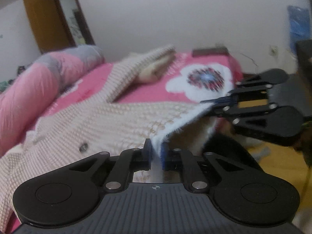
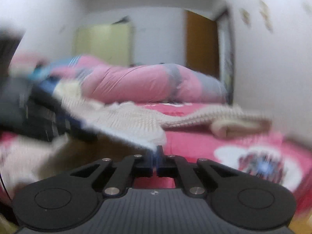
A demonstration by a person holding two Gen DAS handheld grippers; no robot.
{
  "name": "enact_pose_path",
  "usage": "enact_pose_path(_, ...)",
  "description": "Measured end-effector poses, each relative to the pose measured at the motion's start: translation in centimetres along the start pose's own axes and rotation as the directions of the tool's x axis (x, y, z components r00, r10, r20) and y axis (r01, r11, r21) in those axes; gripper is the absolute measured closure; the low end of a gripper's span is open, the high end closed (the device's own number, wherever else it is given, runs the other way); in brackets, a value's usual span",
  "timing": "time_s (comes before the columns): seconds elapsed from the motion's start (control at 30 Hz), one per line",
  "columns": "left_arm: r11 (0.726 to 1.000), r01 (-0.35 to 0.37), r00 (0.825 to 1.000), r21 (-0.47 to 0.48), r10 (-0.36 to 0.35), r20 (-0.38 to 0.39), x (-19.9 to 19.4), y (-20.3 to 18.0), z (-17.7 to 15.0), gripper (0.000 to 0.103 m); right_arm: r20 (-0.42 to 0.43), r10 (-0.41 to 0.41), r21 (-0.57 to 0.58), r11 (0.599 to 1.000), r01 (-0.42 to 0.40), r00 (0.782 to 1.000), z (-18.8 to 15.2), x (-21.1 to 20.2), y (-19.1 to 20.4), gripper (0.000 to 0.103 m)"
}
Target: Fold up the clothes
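My left gripper (image 1: pixel 156 154) pinches the hem of the cream knit sweater (image 1: pixel 93 120), which lies spread over the pink bed (image 1: pixel 148 93). My right gripper (image 1: pixel 216 102) clamps the same edge farther along, holding it taut between them, I judge, for folding.

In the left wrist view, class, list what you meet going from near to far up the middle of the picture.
Left tool shut on the sweater's hem → cream knitted sweater → pink bedsheet → sweater sleeve → white wall.
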State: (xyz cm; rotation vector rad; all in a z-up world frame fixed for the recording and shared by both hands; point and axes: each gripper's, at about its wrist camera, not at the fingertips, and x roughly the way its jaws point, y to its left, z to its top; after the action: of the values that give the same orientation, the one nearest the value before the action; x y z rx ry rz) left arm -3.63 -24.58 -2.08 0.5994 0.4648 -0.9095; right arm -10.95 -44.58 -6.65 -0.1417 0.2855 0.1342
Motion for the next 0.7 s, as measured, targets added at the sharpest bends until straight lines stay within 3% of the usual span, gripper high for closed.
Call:
enact_pose_path(0.1, 0.999, 0.009, 0.995, 0.031, -0.006, -0.102, 1.3, -0.7, -1.9, 0.095, -0.073, 0.043, -0.105, 0.993, -0.051, 0.996, -1.3, 0.9, 1.2, 0.101)
enact_pose_path(0.17, 0.999, 0.019, 0.991, 0.032, -0.015, -0.133, 2.0, -0.8, -2.8, 0.095, -0.094, 0.055, -0.19, 0.979, -0.072, 0.994, -1.4, 0.9, 1.8, 0.101)
enact_pose_path(0.23, 0.999, 0.03, 0.99, 0.021, -0.026, -0.142, 2.2, -0.5, -3.0, 0.096, -0.129, 0.107, -0.193, 0.972, -0.131, 0.986, -0.8, 0.6, 1.1, 0.099)
enact_pose_path(0.33, 0.999, 0.046, 0.989, 0.016, -0.043, -0.139, 2.5, -0.1, -3.2, 0.096, -0.168, 0.271, -0.007, 0.961, -0.276, 0.948, 0.3, -0.4, -3.6, 0.088)
enact_pose_path(0.4, 0.998, 0.057, 0.99, 0.017, -0.054, -0.134, 2.5, 0.2, -3.6, 0.096, -0.089, 0.34, 0.21, 0.925, -0.316, 0.936, 0.8, -0.2, -8.2, 0.085)
enact_pose_path(0.47, 0.998, 0.068, 0.989, 0.014, -0.065, -0.13, 2.5, 0.6, -3.9, 0.096, -0.005, 0.36, 0.437, 0.84, -0.322, 0.933, 1.3, 1.1, -12.6, 0.079)
enact_pose_path(0.57, 0.996, 0.088, 0.989, -0.005, -0.088, -0.121, 2.4, 1.3, -4.3, 0.096, 0.041, 0.373, 0.717, 0.635, -0.287, 0.927, 2.2, 7.5, -17.1, 0.077)
enact_pose_path(0.63, 0.995, 0.098, 0.988, -0.013, -0.099, -0.118, 2.3, 1.8, -4.6, 0.096, 0.068, 0.433, 0.806, 0.508, -0.305, 0.899, 2.7, 13.4, -18.0, 0.077)
enact_pose_path(0.7, 0.994, 0.109, 0.986, -0.024, -0.111, -0.126, 2.3, 2.4, -4.9, 0.096, 0.015, 0.475, 0.857, 0.448, -0.256, 0.88, 3.3, 19.8, -17.9, 0.077)
